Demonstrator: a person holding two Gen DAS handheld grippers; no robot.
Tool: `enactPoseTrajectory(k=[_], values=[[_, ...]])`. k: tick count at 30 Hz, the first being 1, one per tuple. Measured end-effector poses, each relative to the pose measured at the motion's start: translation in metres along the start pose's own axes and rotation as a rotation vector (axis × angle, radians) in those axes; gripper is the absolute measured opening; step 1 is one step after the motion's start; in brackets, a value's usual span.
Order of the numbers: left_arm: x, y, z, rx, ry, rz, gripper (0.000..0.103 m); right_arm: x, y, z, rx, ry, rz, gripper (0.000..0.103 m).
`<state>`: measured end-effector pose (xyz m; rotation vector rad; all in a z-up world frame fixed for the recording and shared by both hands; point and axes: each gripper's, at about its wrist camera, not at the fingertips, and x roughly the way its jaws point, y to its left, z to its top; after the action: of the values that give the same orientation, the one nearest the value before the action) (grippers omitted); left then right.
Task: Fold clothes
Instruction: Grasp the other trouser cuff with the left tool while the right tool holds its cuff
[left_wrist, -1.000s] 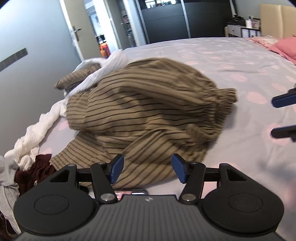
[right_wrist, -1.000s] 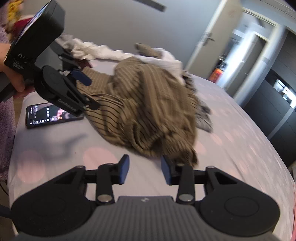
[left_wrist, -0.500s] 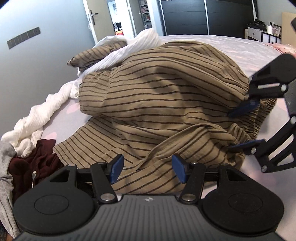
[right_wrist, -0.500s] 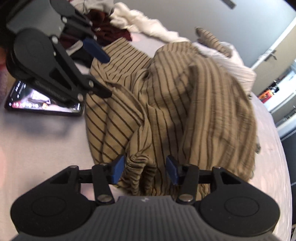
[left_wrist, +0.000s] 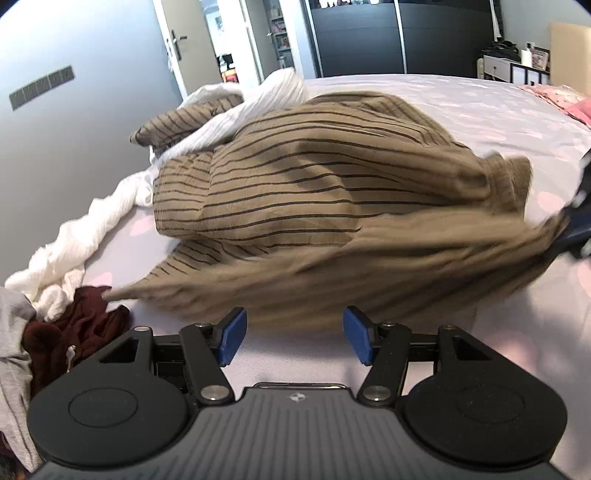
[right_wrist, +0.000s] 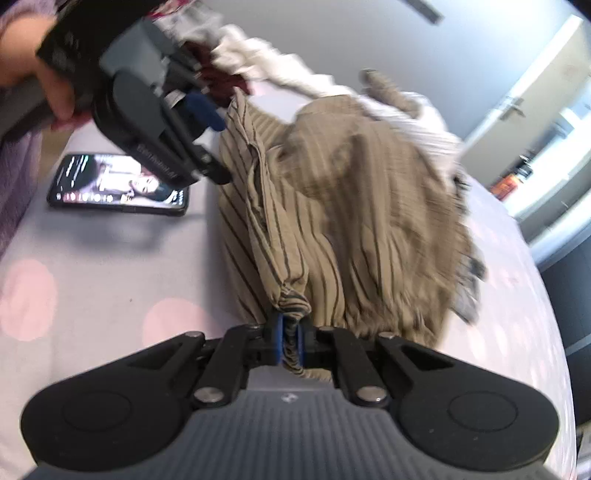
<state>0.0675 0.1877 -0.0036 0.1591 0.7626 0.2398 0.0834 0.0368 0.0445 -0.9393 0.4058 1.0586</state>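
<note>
A crumpled olive-brown garment with dark stripes (left_wrist: 325, 192) lies heaped on the lilac bedsheet (left_wrist: 480, 110); it also shows in the right wrist view (right_wrist: 351, 192). My right gripper (right_wrist: 290, 341) is shut on a bunched edge of the garment, and pulls the cloth taut; in the left wrist view it shows at the right edge (left_wrist: 576, 225). My left gripper (left_wrist: 293, 334) is open and empty, just in front of the garment's near hem; in the right wrist view it (right_wrist: 207, 129) is at the garment's left edge.
A lit phone (right_wrist: 118, 190) lies on the sheet under the left gripper. White cloth (left_wrist: 74, 243), a dark red garment (left_wrist: 74, 332) and grey cloth (left_wrist: 11, 350) pile along the bed's left side. Pink cloth (left_wrist: 569, 99) lies at the far right.
My right gripper has closed on the garment's bunched edge and pulled it away to the right. The left gripper has backed off a little from the cloth and stays open.
</note>
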Motion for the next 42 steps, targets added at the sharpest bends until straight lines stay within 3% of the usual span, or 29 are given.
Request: enactPoseTrajectory(k=[3, 7, 16, 23, 30, 35, 42], values=[[-0.009, -0.007, -0.004, 0.079, -0.031, 0.054, 0.057, -0.024, 0.002, -0.01, 0.045, 0.006, -0.06, 0.007], [-0.014, -0.009, -0.009, 0.151, -0.012, 0.097, 0.059, -0.044, 0.003, -0.024, 0.111, 0.029, -0.108, 0.007], [-0.01, -0.038, -0.041, 0.473, -0.006, 0.143, 0.061, -0.061, 0.002, -0.044, 0.189, 0.018, -0.153, 0.007], [0.01, -0.046, -0.051, 0.639, -0.033, 0.174, 0.061, -0.058, -0.012, -0.044, 0.233, 0.016, -0.148, 0.007], [0.046, -0.028, -0.043, 0.653, 0.029, 0.206, 0.045, -0.052, -0.023, -0.046, 0.262, 0.015, -0.15, 0.007], [0.058, -0.013, -0.036, 0.624, 0.058, 0.236, 0.016, -0.049, -0.029, -0.046, 0.285, 0.015, -0.16, 0.007], [0.05, 0.008, -0.014, 0.459, 0.057, 0.234, 0.002, -0.05, -0.031, -0.041, 0.303, 0.01, -0.19, 0.007]])
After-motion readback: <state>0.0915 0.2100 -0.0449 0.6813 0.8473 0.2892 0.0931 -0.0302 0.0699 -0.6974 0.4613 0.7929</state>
